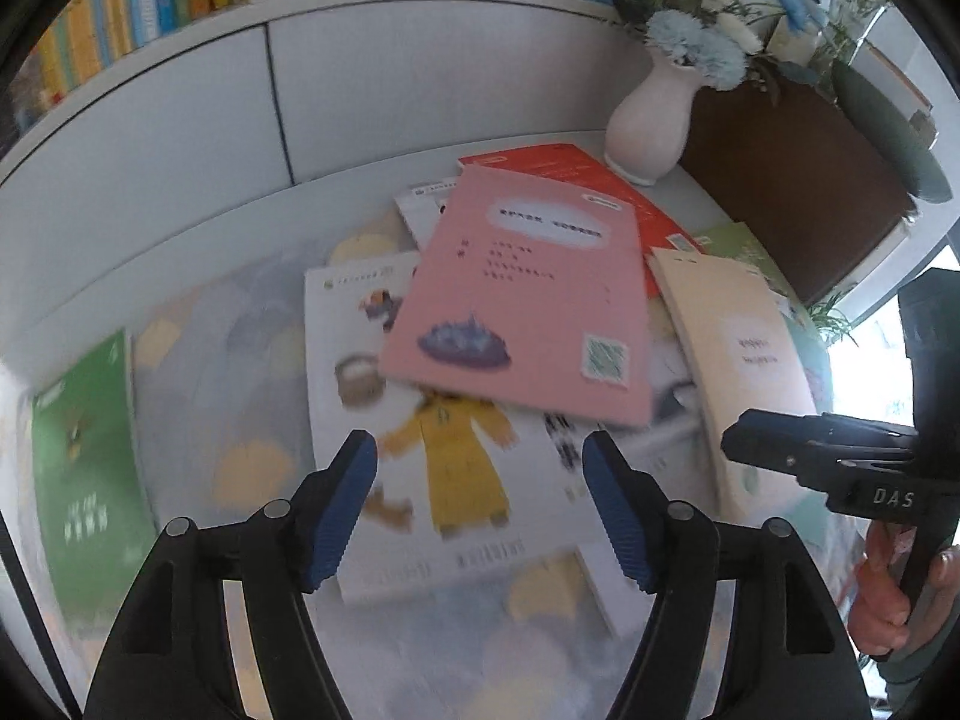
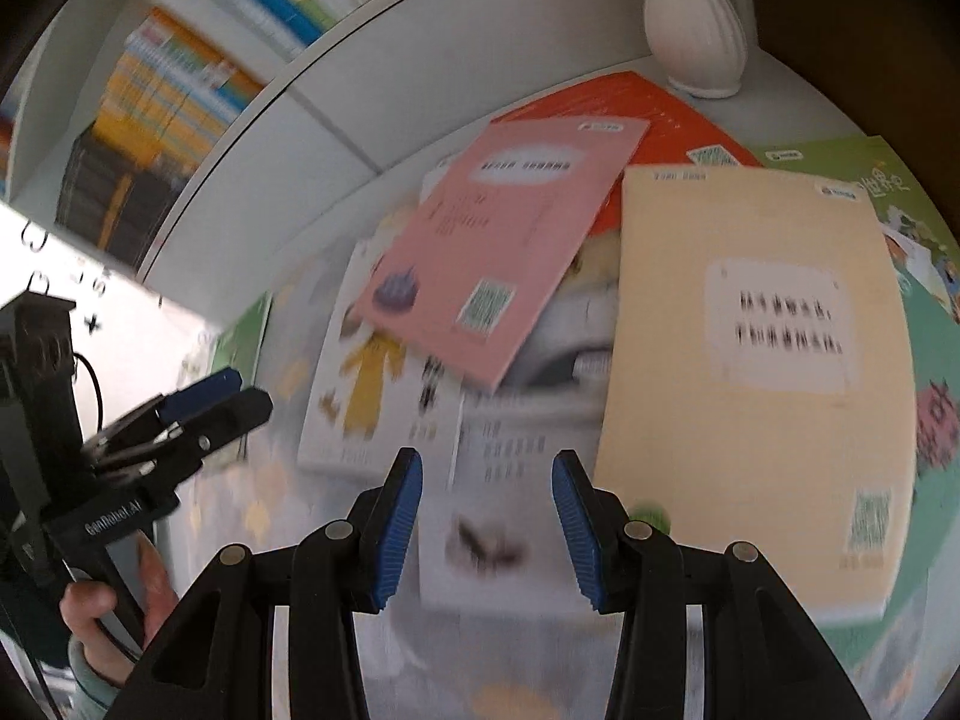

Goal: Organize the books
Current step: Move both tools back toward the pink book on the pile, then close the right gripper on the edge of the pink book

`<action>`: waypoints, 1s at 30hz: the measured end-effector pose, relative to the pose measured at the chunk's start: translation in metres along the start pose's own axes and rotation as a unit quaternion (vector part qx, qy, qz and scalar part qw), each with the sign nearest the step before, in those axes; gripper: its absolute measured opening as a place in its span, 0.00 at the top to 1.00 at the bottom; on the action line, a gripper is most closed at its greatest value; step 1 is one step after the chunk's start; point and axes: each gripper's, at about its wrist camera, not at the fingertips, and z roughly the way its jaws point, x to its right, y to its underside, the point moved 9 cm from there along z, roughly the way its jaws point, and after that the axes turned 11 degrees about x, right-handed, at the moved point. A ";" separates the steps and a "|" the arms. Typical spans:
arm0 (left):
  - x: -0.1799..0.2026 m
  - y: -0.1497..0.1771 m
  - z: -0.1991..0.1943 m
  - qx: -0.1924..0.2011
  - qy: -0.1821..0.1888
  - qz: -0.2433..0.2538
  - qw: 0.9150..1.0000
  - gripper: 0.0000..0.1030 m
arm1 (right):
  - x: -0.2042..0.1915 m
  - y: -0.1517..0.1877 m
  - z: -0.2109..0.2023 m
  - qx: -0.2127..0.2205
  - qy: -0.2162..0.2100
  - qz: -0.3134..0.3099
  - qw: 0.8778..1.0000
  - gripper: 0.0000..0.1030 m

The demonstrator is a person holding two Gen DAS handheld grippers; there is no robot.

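Two grippers' fingers parted, empty, left gripper [image 1: 480, 504], right gripper [image 2: 487, 531], above overlapping books [image 1: 516, 300].

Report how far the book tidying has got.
Done: nothing visibly; the pink book lies askew over the white book with the yellow-coated figure, the red book and cream book overlap beside them, and a green book lies apart. In hand: nothing; the left tool and right tool are both open and empty above the pile. Left: gathering and squaring every loose book.
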 end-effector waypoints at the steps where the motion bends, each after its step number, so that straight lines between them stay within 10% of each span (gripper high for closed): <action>1: -0.004 -0.006 0.012 -0.003 0.004 -0.004 1.000 0.33 | 0.002 -0.007 0.005 0.003 0.003 0.002 1.000 0.58; 16: -0.046 -0.036 0.117 -0.035 0.006 -0.039 0.999 0.32 | 0.012 -0.047 0.068 0.012 0.051 -0.001 0.999 0.63; 30: -0.028 -0.009 0.100 -0.042 0.029 -0.034 0.998 0.30 | 0.002 -0.036 0.082 0.003 0.053 -0.023 0.998 0.72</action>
